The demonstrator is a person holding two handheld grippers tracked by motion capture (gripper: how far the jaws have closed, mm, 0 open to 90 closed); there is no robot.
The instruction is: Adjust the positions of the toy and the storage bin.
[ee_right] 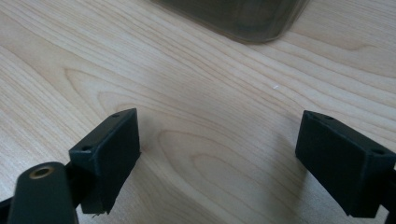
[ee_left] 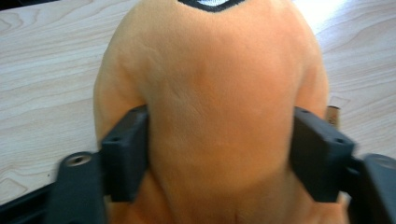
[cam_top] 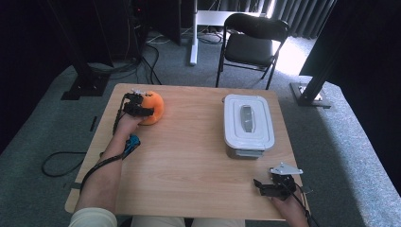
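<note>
Left tool (ee_left: pixel 219 154): pads pinching the orange plush toy (ee_left: pixel 210 93) at both flanks, dents visible; toy sits upper left of the high view on the bench (cam_top: pixel 189 142). Grasp judged made; lift and transfer outstanding. Right tool (ee_right: pixel 219 158): spread, empty, lower right. White lidded container (cam_top: pixel 248 120): right of centre, lid on, unopened.

Orange plush toy (ee_left: pixel 215 116) cropped at top and bottom edges; container (ee_right: pixel 238 18) mostly cut off.

Grey carpet (cam_top: pixel 189 71), black chair (cam_top: pixel 250 40) — daylight, perhaps curtains behind
</note>
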